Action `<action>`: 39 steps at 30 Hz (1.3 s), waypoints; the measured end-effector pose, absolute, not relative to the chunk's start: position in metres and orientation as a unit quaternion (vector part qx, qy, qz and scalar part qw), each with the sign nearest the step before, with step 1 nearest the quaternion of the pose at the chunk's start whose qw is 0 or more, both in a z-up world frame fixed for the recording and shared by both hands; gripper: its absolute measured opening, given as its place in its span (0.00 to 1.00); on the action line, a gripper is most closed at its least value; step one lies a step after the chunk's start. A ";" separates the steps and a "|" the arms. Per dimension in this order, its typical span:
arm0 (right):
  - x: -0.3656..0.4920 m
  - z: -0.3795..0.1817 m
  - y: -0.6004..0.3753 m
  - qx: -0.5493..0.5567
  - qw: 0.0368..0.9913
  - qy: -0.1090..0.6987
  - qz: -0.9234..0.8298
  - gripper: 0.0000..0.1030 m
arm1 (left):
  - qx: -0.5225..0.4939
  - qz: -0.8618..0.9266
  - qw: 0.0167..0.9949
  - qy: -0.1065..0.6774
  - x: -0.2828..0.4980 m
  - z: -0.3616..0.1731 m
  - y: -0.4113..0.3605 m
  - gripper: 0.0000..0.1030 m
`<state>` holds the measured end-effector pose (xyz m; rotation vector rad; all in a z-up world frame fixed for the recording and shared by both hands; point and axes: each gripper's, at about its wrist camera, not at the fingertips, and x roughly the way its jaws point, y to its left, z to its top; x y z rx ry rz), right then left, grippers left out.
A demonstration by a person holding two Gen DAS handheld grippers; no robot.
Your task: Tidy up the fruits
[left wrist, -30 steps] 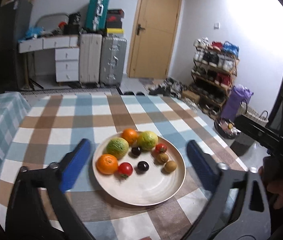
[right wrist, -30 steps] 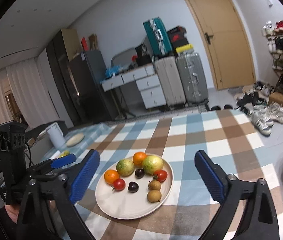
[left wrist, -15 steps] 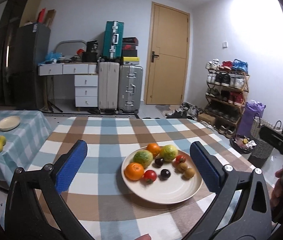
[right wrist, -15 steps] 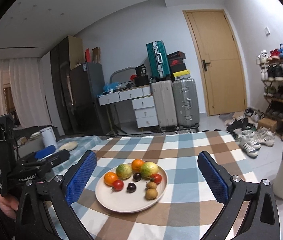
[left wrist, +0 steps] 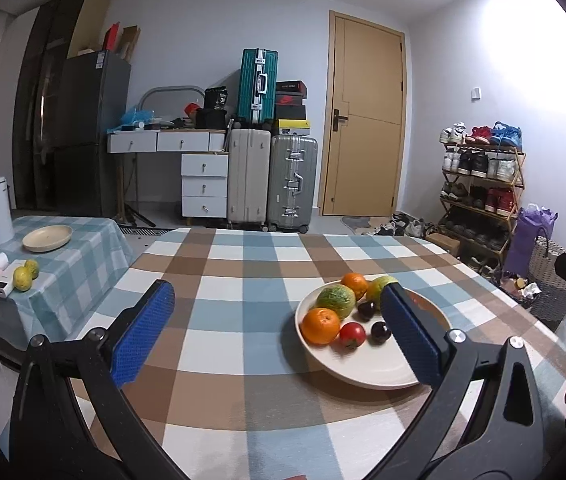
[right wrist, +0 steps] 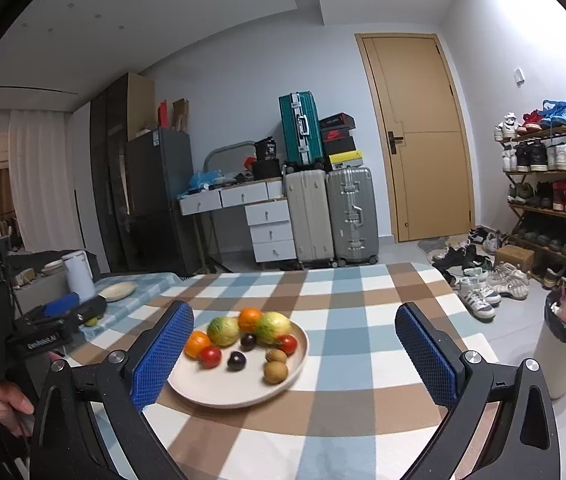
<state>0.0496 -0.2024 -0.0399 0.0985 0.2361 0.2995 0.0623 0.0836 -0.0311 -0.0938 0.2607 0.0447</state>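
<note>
Pretty clearly someone's home I'm working in, a lived-in apartment room. There's a shoe rack [right wrist: 543, 184] stuffed with sneakers, suitcases [right wrist: 331, 216] parked by the door [right wrist: 419, 140], a fridge [left wrist: 87, 132], a drawer desk [left wrist: 187, 160], and a checkered tablecloth [left wrist: 243, 280].

Both fisheye views look forward between their own gripper's blue-padded fingers, from above the near edge of the desk covered in a blue, brown and white checked cloth [left wrist: 243, 264], toward the far wall with the tan wooden door [right wrist: 415, 136]. The left wrist view sits left of the round cream plate of fruit [left wrist: 363, 372], the right wrist view to its right, both near it. They share the plate, the desk's far edge, the door and the grey hard-shell suitcases [left wrist: 291, 184].
</note>
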 end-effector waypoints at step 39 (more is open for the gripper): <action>0.063 -0.064 -0.179 -0.027 0.980 0.151 0.122 1.00 | -0.016 0.034 0.987 0.155 0.080 -0.050 0.072 1.00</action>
